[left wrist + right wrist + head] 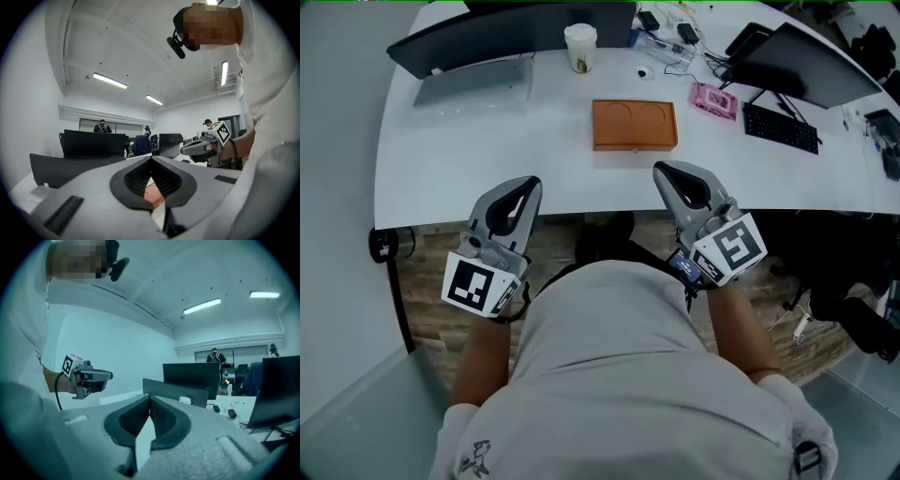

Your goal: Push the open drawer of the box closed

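Gray-shirted person [609, 375] holds the left gripper [532, 181] and right gripper [660, 170] over the white table's [469, 159] near edge, both claws closed tight and empty, the brown box [635, 125] well beyond them.

You're in an open office: your white surface [487, 159] carries a dark monitor [516, 28] at the upper left, a keyboard [780, 127] at the upper right and a paper cup [579, 47], under ceiling strip lights [110, 80], with people [102, 125] standing behind distant screens.
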Action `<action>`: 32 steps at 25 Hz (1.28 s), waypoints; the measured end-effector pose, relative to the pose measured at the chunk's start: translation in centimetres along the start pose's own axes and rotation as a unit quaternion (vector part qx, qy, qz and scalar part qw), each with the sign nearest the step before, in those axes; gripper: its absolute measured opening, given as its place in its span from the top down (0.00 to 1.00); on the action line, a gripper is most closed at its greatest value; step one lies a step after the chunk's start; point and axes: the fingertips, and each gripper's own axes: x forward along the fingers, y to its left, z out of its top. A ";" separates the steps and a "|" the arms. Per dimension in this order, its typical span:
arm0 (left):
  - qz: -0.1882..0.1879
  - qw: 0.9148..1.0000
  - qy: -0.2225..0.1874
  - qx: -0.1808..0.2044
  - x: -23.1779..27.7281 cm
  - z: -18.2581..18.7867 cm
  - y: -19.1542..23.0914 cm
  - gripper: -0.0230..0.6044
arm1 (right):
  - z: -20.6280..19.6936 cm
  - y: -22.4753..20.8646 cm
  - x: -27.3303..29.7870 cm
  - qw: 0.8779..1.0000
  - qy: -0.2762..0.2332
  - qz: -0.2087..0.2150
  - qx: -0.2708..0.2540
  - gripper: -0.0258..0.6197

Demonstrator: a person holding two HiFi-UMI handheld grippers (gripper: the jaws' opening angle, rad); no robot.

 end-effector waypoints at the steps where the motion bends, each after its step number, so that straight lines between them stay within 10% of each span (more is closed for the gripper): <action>1: 0.001 1.000 -0.004 0.000 -0.5 0.4 -0.2 0.97 | 0.5 0.4 -0.4 1.000 -0.006 -0.002 -0.005 0.96; 32: 0.014 0.999 -0.034 -0.004 -2.5 3.0 -10.8 0.97 | 1.3 3.1 -10.1 0.998 -0.008 0.036 -0.044 0.96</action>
